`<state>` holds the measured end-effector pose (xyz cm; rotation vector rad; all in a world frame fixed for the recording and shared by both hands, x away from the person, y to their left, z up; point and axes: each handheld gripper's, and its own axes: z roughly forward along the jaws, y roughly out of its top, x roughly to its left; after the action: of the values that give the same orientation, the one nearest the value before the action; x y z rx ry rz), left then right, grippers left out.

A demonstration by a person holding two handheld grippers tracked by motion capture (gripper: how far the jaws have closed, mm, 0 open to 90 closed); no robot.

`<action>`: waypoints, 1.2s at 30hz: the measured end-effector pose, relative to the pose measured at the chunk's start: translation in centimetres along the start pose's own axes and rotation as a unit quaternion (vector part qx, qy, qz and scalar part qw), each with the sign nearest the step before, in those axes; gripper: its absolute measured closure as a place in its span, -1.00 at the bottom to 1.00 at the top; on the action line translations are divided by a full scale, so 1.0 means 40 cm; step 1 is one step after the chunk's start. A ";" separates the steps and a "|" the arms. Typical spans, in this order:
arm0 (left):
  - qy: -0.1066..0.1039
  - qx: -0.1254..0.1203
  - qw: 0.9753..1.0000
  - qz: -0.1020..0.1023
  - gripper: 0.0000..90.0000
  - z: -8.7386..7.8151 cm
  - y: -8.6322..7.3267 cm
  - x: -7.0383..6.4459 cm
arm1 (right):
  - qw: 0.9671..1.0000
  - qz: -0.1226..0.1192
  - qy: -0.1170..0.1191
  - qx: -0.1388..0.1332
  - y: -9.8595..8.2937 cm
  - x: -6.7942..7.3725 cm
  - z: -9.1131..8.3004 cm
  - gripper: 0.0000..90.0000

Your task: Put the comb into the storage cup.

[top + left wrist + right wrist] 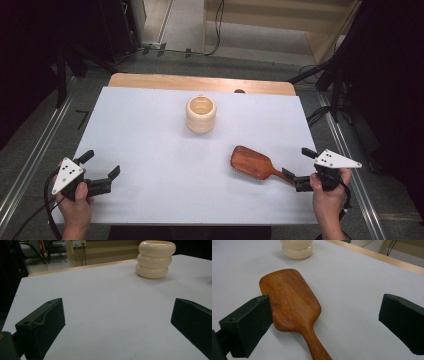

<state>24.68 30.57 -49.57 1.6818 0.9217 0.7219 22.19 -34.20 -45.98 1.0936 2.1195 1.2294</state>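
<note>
Hairbrush (pixel 254 163) sits bristles-down at the lower right of the high view, wooden back up, handle pointing toward the right gripper (pixel 300 167), which is parked just at the handle's tip with its jaws spread wide and nothing between them. My read is the step in hand is grabbing that handle, so I'd slide in low along the white table cover (pixel 165 165), get both jaws either side of the narrow neck rather than the fat paddle, and close square so it doesn't twist out. In the right gripper view the brush (pixel 292 302) runs off-centre, close to the left jaw, so nudging sideways first looks smart. That hand is held low, gripper roughly level. The left gripper (pixel 102 166) rests at the lower left, jaws also apart, aimed up-frame toward the cream ribbed cup (pixel 201 114), well away from it.
</note>
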 end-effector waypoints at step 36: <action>0.004 0.001 1.000 0.007 -1.00 0.002 -0.001 -0.004 | 0.962 -0.105 0.090 0.235 0.066 0.000 0.137 -1.00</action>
<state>24.63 30.39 -49.62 1.6889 0.9182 0.7376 27.11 -30.65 -46.42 0.9281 2.6766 0.7696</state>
